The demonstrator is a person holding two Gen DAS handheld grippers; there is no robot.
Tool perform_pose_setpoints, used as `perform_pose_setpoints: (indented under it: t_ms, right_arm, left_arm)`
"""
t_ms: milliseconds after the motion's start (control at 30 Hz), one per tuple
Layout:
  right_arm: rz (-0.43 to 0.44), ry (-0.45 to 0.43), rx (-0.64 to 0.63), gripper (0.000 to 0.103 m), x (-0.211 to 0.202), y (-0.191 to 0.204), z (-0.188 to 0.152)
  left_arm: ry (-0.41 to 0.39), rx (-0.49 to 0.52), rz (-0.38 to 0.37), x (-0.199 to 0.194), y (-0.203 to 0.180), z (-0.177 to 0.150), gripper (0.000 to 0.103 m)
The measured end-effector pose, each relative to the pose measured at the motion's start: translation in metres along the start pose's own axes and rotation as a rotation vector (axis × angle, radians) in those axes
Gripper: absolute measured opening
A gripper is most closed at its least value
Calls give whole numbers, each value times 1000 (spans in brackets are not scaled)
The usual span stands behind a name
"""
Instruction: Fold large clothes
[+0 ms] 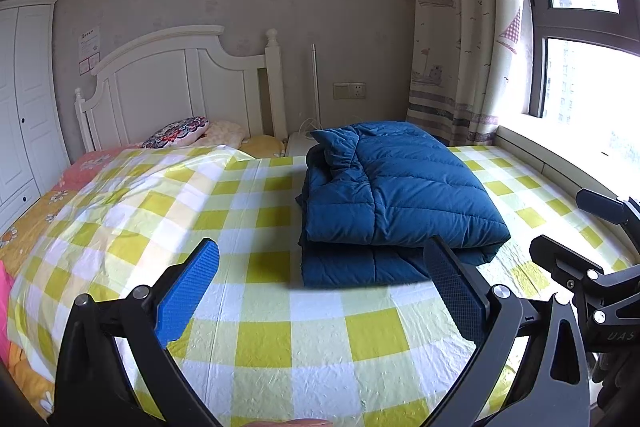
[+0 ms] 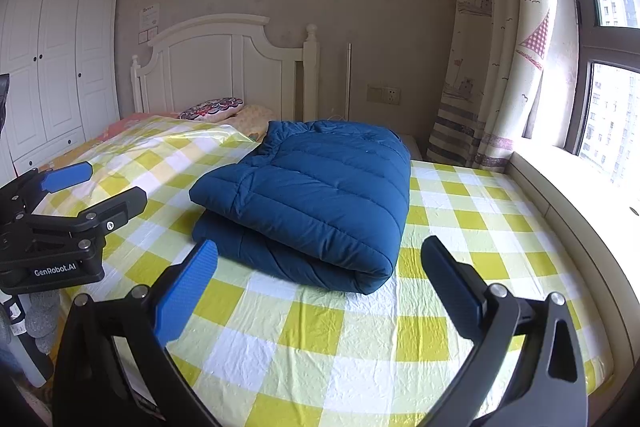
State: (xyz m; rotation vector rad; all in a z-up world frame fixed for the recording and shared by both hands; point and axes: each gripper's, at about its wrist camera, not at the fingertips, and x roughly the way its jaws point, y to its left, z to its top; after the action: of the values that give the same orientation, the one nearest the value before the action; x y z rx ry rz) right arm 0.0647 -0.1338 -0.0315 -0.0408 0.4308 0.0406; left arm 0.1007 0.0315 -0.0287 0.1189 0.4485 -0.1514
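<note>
With the left gripper [image 1: 324, 291] and right gripper [image 2: 320, 287] both held wide and empty just short of the folded blue down jacket [image 2: 316, 195], its puffy top layer could spring open if left unpressed.

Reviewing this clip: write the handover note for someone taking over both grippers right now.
Left gripper: open, empty, hovering over the bed short of the jacket.
Right gripper: open, empty, likewise short of it.
Blue quilted puffer jacket: lies folded in a thick stack on the yellow-and-white checked bed sheet, untouched by either gripper.
Done: the fold looks complete.
Left: perhaps tidying the collar end; otherwise nothing obvious.
</note>
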Motion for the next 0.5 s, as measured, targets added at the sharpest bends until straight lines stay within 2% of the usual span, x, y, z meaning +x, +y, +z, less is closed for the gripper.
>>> perform_pose_setpoints:
  t_ms: [500]
  right_arm:
    - [-2,-9,5,101,-2,0,1]
  left_arm:
    - [-3,1,5,0,0,-1,98]
